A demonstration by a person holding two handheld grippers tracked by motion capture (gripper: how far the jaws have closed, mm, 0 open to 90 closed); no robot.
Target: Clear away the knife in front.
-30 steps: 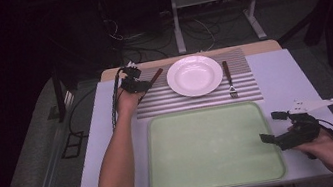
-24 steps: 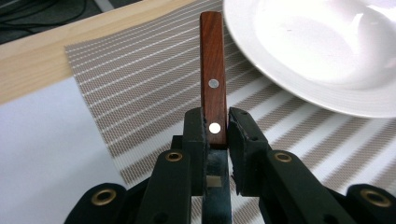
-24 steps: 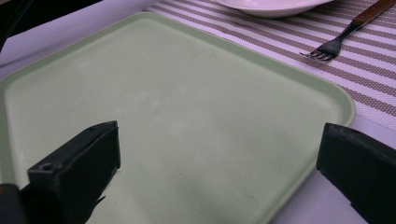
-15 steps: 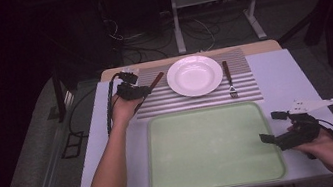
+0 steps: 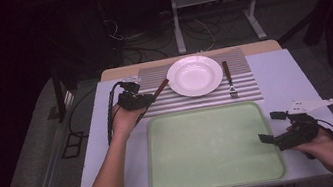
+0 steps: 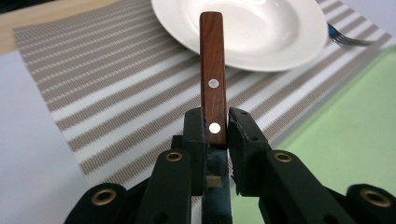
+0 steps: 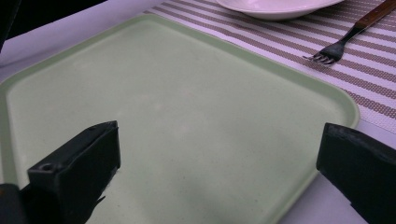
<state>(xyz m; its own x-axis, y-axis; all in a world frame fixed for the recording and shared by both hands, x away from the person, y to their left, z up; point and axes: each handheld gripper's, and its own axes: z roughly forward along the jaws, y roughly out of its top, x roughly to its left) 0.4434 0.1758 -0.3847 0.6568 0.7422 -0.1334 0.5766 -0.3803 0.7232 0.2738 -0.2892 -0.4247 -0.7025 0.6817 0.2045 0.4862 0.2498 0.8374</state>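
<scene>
Gripping the knife (image 6: 213,84) by its wooden handle, left gripper (image 6: 215,128) has lifted it left of the plate (image 5: 194,76) since a second ago. Right gripper (image 5: 275,128) idles spread beside the tray (image 5: 218,176); the pick looks done, placing comes next.

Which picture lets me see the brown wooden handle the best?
The left gripper view: the wooden handle stands large, both rivets plain, pinched between the left gripper's jaws. The high view shows it as a thin brown stick beside the plate. The right gripper view looks at the tray.
</scene>
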